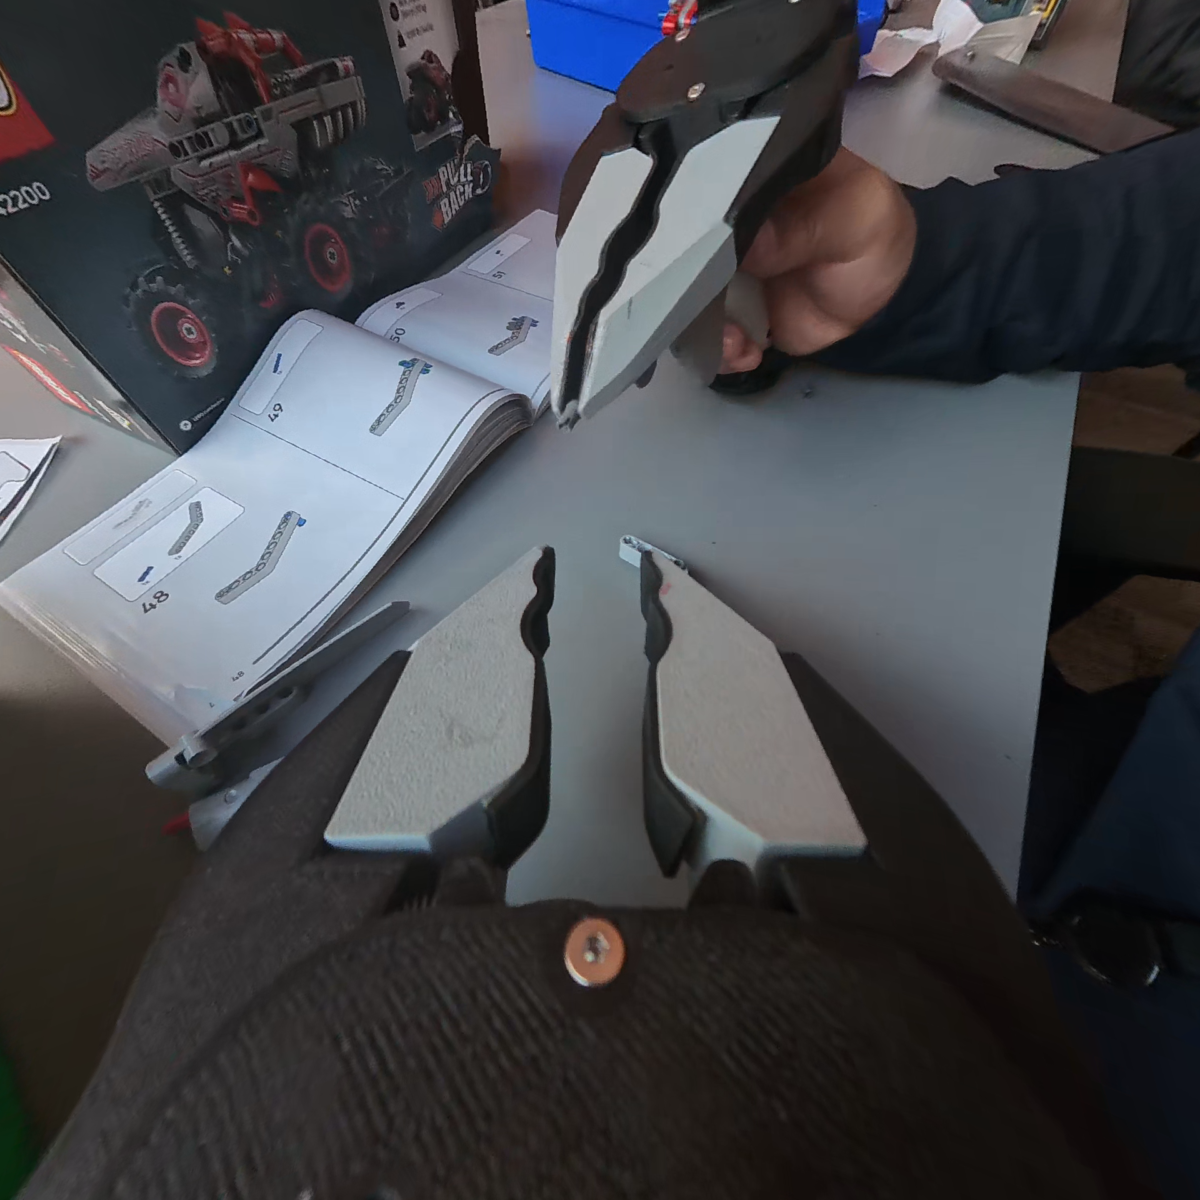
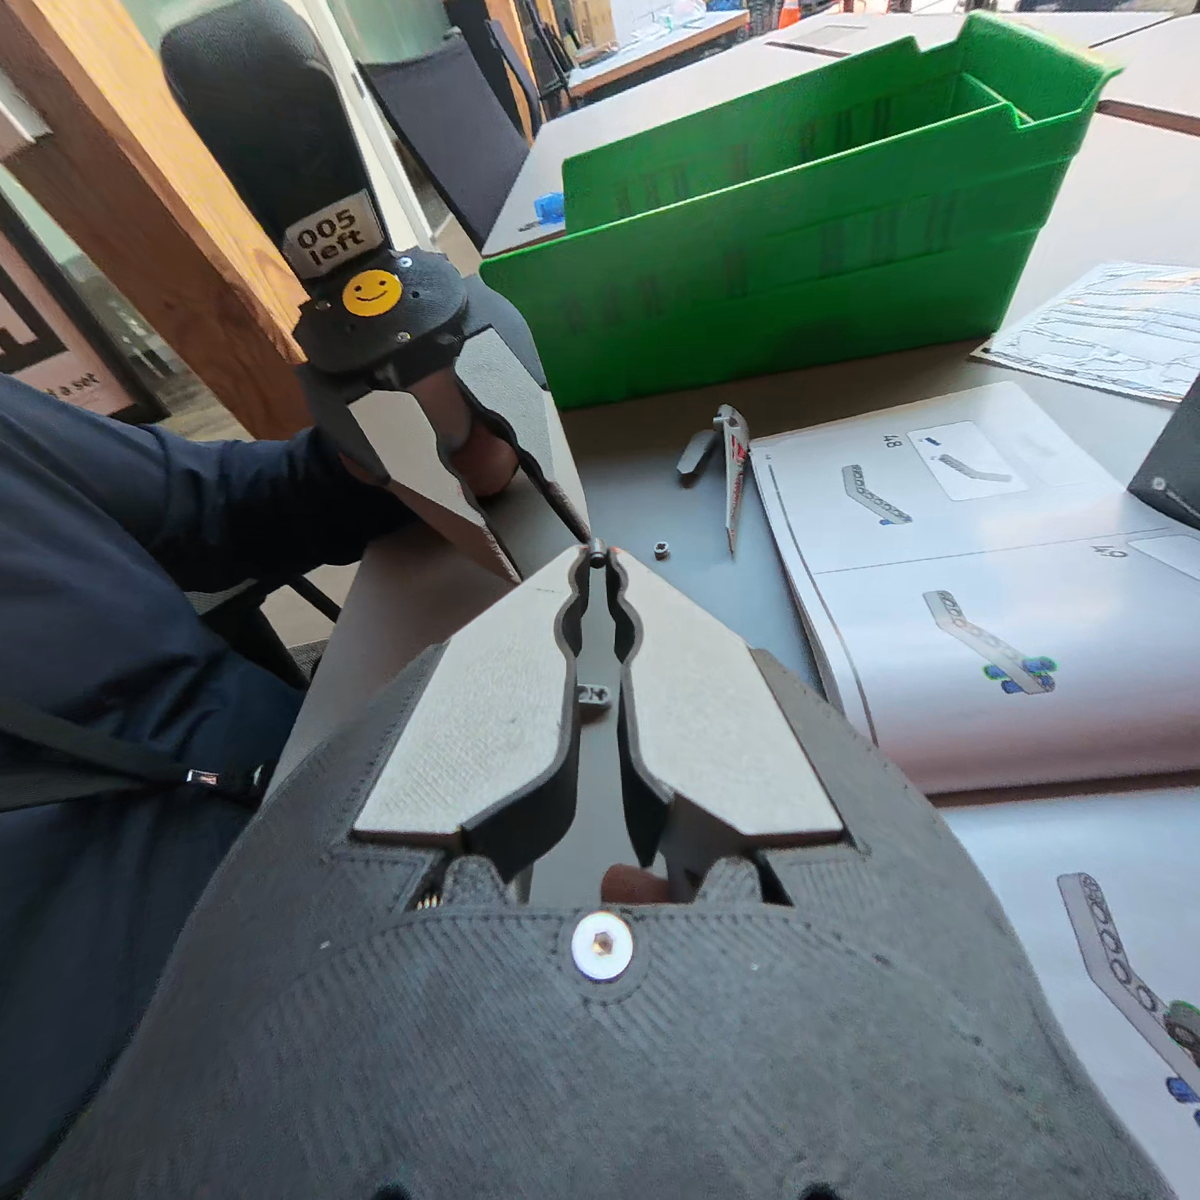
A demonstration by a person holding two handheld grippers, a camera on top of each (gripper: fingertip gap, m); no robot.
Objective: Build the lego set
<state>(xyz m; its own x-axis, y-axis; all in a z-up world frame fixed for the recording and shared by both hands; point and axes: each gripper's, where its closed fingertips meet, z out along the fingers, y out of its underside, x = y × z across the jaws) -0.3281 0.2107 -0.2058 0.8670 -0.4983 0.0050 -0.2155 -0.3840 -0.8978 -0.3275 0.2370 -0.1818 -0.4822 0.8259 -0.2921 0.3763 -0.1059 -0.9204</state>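
Observation:
My left gripper (image 1: 596,557) is open and empty, low over the grey table (image 1: 812,519). A small light grey beam (image 1: 628,545) lies on the table at its right fingertip. The beam also shows through the gap between my right fingers in the right wrist view (image 2: 594,693). My right gripper (image 2: 597,552) is shut on a small dark pin (image 2: 597,544), held above the table. It also shows in the left wrist view (image 1: 566,415), pointing down past my left fingertips. The left gripper (image 2: 552,555) stands open just beyond the pin.
An open instruction booklet (image 1: 312,454) (image 2: 974,584) lies beside the set's box (image 1: 195,195). A grey panel piece with a dark beam (image 2: 732,480) (image 1: 260,708) and a small grey bush (image 2: 661,550) lie near the booklet. A green bin (image 2: 812,260) stands behind. A blue bin (image 1: 584,39) is at the back. The gap from one gripper's tips to the other's is roughly 4 cm.

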